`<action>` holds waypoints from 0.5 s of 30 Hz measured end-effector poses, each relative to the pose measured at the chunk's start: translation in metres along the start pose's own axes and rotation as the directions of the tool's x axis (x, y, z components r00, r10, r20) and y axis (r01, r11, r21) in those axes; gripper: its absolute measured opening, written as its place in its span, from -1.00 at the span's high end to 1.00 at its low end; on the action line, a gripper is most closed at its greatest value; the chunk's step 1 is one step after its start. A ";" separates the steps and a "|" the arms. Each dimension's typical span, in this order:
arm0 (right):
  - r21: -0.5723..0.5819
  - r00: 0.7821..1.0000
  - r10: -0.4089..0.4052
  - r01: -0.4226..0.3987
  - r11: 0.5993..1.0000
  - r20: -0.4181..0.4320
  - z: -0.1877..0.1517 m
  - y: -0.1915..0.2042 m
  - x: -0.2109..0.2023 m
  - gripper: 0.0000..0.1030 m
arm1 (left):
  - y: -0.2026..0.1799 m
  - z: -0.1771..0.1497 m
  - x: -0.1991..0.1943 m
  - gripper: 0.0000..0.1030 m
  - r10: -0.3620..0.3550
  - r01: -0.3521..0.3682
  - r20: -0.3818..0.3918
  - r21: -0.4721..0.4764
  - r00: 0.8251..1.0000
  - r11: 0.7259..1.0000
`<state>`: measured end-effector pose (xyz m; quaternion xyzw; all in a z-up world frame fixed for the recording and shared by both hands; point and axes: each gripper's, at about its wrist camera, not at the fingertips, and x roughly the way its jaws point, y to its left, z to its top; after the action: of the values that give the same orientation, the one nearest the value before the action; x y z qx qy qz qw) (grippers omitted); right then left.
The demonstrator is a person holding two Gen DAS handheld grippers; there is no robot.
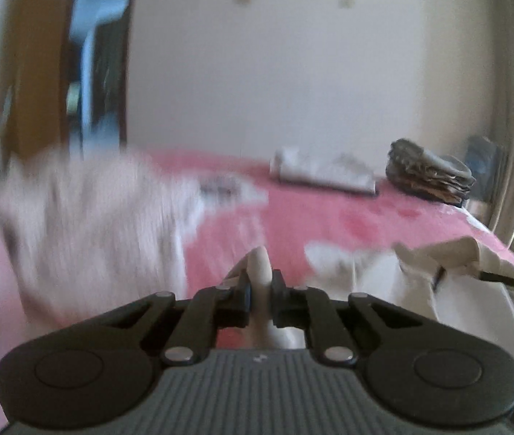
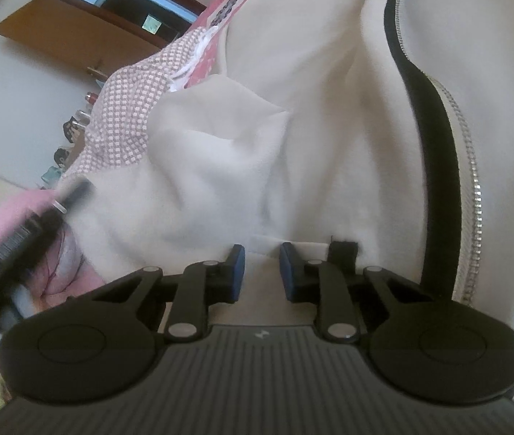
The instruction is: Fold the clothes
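Item — cream zip jacket (image 2: 329, 72) on pink bed (image 1: 329, 217). Left gripper (image 1: 261, 290): jaws clamped on a cream fold. Right gripper (image 2: 261, 268): jaws narrowly apart, hem between — pinch fully, lift evenly.

Left wrist cam sits just behind its own fingers (image 1: 248, 286), looking slightly down & far across the pink bed (image 1: 347, 217) to the white wall (image 1: 293, 72). Right wrist cam looks steeper down, v. close on the cream zip jacket (image 2: 293, 127), view tilted. Both share the jacket, bed cover & the wooden-framed opening (image 2: 75, 32).
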<state>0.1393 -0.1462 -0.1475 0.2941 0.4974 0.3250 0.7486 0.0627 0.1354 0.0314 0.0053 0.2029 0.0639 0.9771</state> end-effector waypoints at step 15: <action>0.043 0.998 0.057 -0.057 0.997 0.007 -0.001 -0.019 -0.005 0.72 | 0.159 0.110 0.075 0.78 0.678 -0.674 -0.162 0.084 0.717 0.733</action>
<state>0.1405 -0.1613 -0.1593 0.3254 0.4936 0.3345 0.7338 0.1550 0.3044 0.1082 0.0825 0.2758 0.4143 0.8634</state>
